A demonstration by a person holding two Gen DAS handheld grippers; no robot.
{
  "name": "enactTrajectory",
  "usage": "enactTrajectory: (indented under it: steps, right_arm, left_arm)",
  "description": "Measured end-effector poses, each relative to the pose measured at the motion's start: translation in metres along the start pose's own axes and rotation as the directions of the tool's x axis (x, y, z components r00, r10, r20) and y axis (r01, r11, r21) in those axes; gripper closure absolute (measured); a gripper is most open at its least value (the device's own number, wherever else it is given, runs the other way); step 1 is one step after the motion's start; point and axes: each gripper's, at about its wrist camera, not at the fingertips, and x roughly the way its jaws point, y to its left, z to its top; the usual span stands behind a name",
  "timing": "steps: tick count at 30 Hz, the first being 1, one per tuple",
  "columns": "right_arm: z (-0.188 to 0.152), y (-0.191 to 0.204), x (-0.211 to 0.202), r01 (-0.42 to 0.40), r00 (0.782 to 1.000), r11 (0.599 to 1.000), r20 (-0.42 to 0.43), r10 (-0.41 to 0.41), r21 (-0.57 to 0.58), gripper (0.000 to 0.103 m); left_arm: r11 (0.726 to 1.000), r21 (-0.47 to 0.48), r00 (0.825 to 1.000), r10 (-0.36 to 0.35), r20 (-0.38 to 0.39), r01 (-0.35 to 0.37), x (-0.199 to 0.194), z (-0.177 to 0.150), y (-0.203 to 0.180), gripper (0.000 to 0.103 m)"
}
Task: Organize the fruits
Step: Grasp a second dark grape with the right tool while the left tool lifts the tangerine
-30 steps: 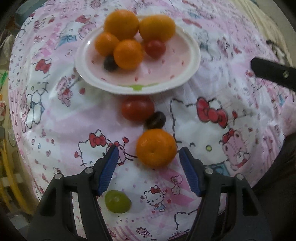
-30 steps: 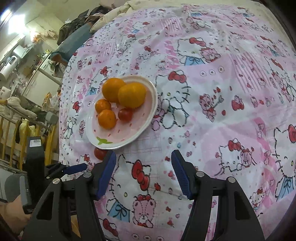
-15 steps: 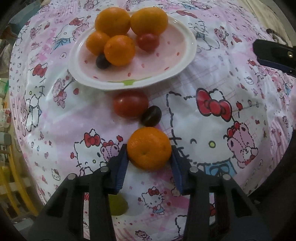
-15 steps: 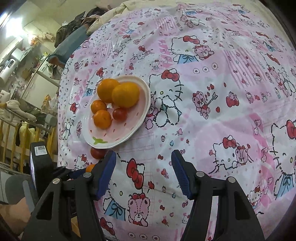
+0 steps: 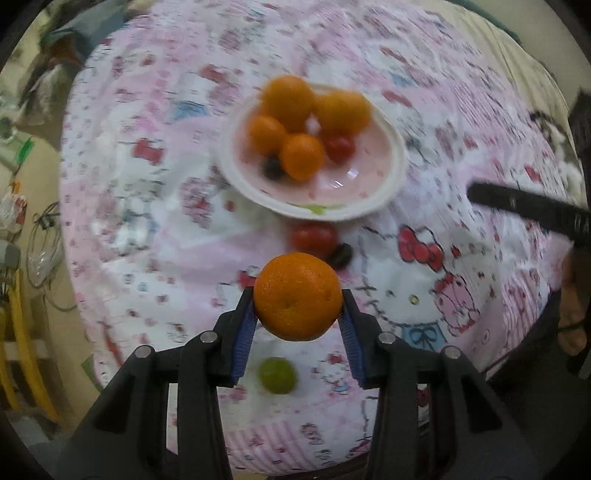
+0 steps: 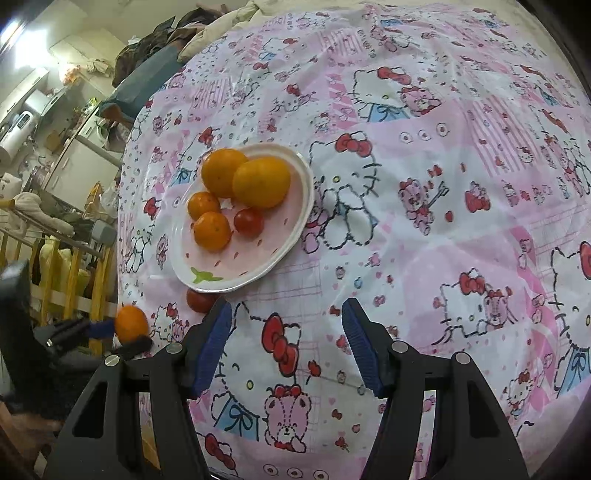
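My left gripper (image 5: pixel 298 314) is shut on a small orange (image 5: pixel 297 296) and holds it above the patterned cloth. Ahead lies a white and pink plate (image 5: pixel 391 184) with several oranges, a red tomato (image 5: pixel 340 147) and a dark grape (image 5: pixel 272 168). On the cloth near the plate's front rim lie a red tomato (image 5: pixel 314 238) and a dark grape (image 5: pixel 341 254). A green grape (image 5: pixel 277 374) lies below the lifted orange. In the right wrist view the plate (image 6: pixel 291 243) is at the left, the held orange (image 6: pixel 131 323) at the far left. My right gripper (image 6: pixel 286 343) is open over bare cloth.
The table wears a pink and white cartoon cloth (image 6: pixel 443 184) that drops off at the left edge. Beyond that edge stand a yellow wooden rail (image 6: pixel 96 280) and household clutter. A pile of fabric (image 6: pixel 207 33) lies at the far end. One black finger of the right gripper (image 5: pixel 524 208) reaches in from the right.
My left gripper closed on the small orange and lifted it off the cloth; the table looks farther away. The right gripper kept its place and stayed open.
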Motion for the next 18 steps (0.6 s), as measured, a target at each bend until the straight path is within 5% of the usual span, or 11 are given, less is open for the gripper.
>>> enactTrajectory:
  steps: [5, 9, 18]
  right_arm:
    - [-0.007, 0.014, 0.014, -0.026, 0.998, 0.999, -0.05, 0.024, -0.03, 0.038]
    - [-0.015, 0.028, 0.031, -0.054, 0.993, 0.997, -0.107, 0.048, -0.053, 0.038]
    - [-0.021, 0.05, 0.061, -0.039, 0.983, 0.989, -0.181, 0.013, -0.14, 0.038]
  left_arm:
    - [0.992, -0.122, 0.999, 0.029, 0.026, -0.025, -0.003, 0.007, 0.043, 0.064]
    - [0.96, -0.278, 1.0, -0.029, 0.002, 0.029, 0.008, 0.006, 0.069, 0.064]
    - [0.934, -0.357, 1.0, -0.01, -0.007, 0.007, 0.013, 0.001, 0.084, 0.064]
